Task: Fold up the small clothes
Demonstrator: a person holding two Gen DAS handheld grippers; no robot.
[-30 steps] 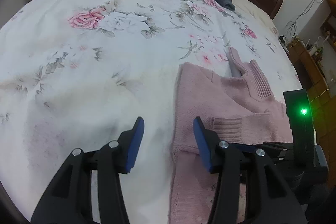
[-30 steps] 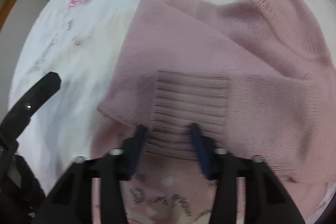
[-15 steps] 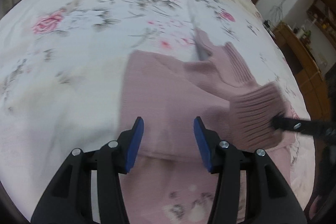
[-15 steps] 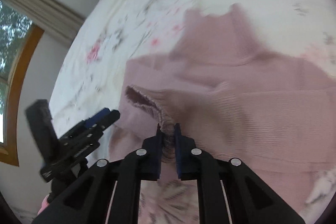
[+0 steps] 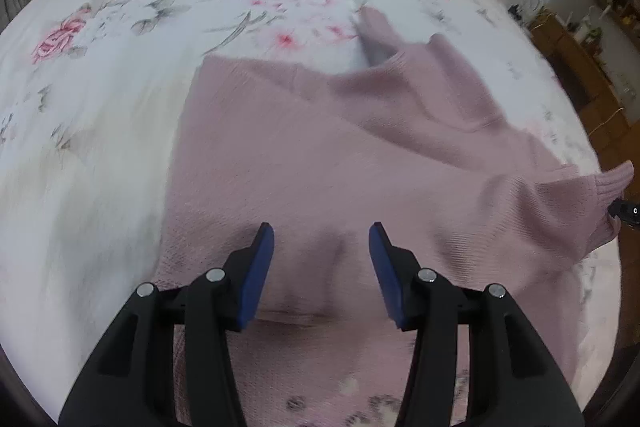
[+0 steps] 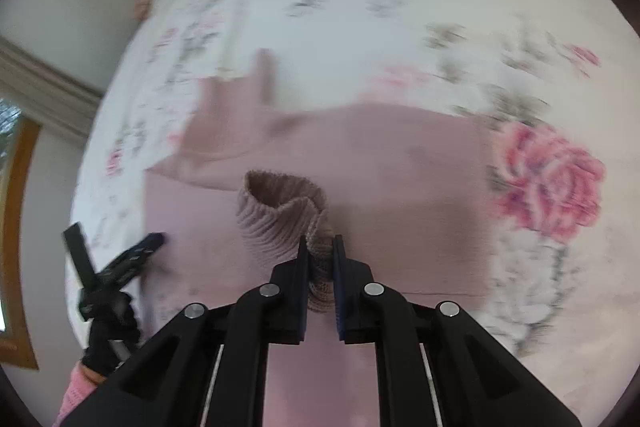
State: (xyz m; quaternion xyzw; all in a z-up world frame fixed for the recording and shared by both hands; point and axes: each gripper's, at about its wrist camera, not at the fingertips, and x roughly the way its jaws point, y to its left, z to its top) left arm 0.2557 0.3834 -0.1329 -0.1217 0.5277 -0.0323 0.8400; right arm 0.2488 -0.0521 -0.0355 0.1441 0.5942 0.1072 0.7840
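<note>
While right gripper (image 6: 320, 247) pinches cuff (image 6: 280, 211), one sweater (image 5: 320, 155).

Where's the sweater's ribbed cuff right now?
The ribbed cuff is pinched in the right gripper, lifted above the pink sweater; in the left wrist view it shows at the far right edge.
</note>
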